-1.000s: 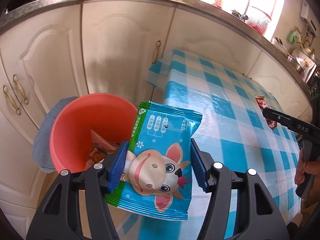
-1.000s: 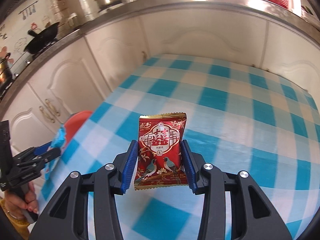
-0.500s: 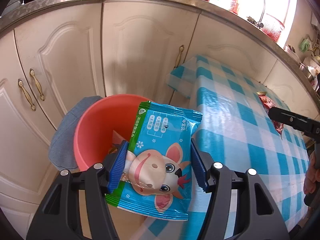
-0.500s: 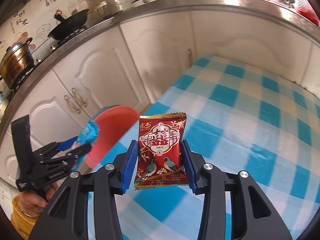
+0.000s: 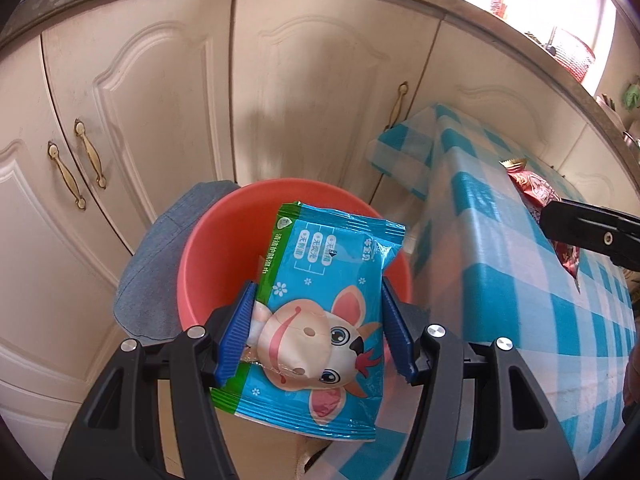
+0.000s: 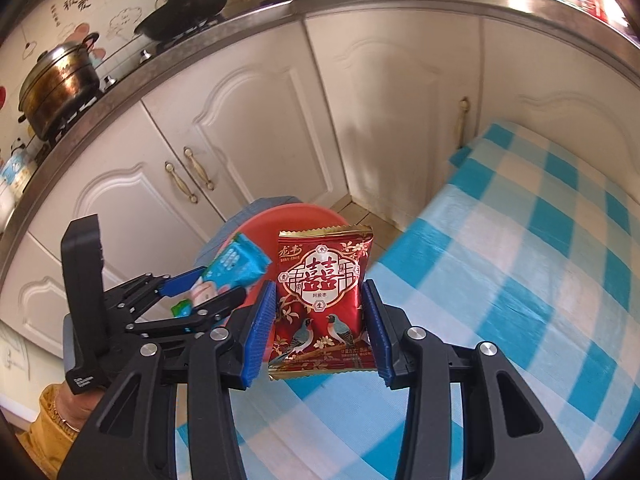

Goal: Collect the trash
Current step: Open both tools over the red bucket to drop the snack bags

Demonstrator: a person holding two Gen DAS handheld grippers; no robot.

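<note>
My left gripper point(image 5: 316, 330) is shut on a blue wet-wipe packet point(image 5: 320, 304) printed with a cartoon calf, held over the open mouth of a salmon-pink bin point(image 5: 216, 240). My right gripper point(image 6: 322, 330) is shut on a red foil snack packet point(image 6: 324, 300) with two birds on it, above the left edge of the blue-checked tablecloth point(image 6: 520, 280). In the right wrist view the left gripper point(image 6: 208, 292) and its blue packet point(image 6: 236, 266) sit just left of the red packet, in front of the bin point(image 6: 280, 220). The red packet point(image 5: 540, 196) shows at the right of the left wrist view.
The bin stands on the floor against cream cabinet doors point(image 5: 160, 100), with a grey-blue cloth point(image 5: 160, 264) under its left side. The checked table point(image 5: 520, 300) is right of it. A wok point(image 6: 188, 4) and a pot point(image 6: 60, 80) sit on the stove.
Both grippers moved left toward the bin. The blue packet now hangs over the bin's middle, and the red packet has come from mid-table to the table's left edge beside the left gripper.
</note>
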